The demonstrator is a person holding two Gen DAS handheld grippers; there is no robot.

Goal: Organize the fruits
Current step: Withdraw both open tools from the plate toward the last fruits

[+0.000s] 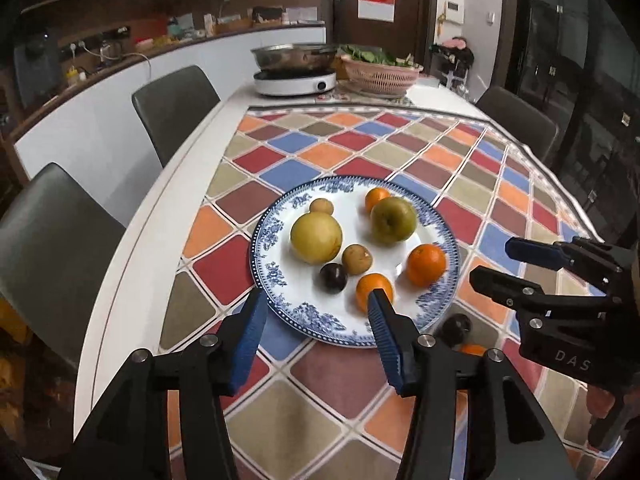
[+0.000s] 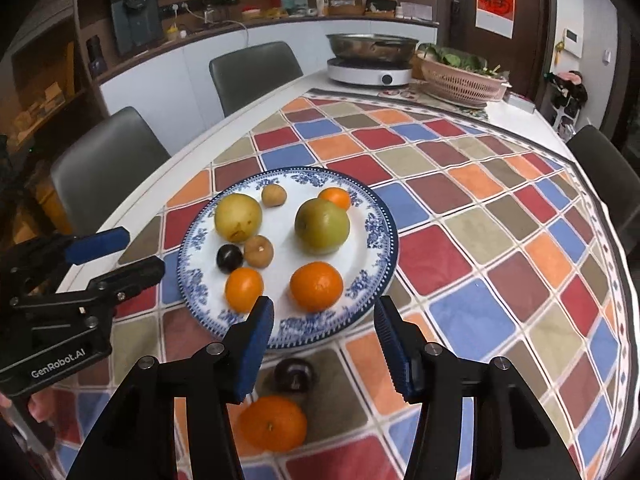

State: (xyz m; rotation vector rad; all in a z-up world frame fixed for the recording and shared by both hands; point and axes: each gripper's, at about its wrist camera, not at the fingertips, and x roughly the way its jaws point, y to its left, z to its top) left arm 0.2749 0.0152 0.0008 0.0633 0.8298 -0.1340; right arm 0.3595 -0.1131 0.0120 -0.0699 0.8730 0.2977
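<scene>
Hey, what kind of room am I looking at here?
Probably a home kitchen-dining room: a white induction cooker carrying a steel pot, a pink plastic basket of leafy greens, and a cluttered counter behind grey dining chairs.

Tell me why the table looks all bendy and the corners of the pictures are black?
Left wrist view: the fisheye lens curves the table edge and leaves dark corners; the plate in the middle stays sharp. Right wrist view: the same bending curves the tablecloth squares near the edge, and the orange close under the camera looks a little soft. Both rooms look dim and warm.
</scene>
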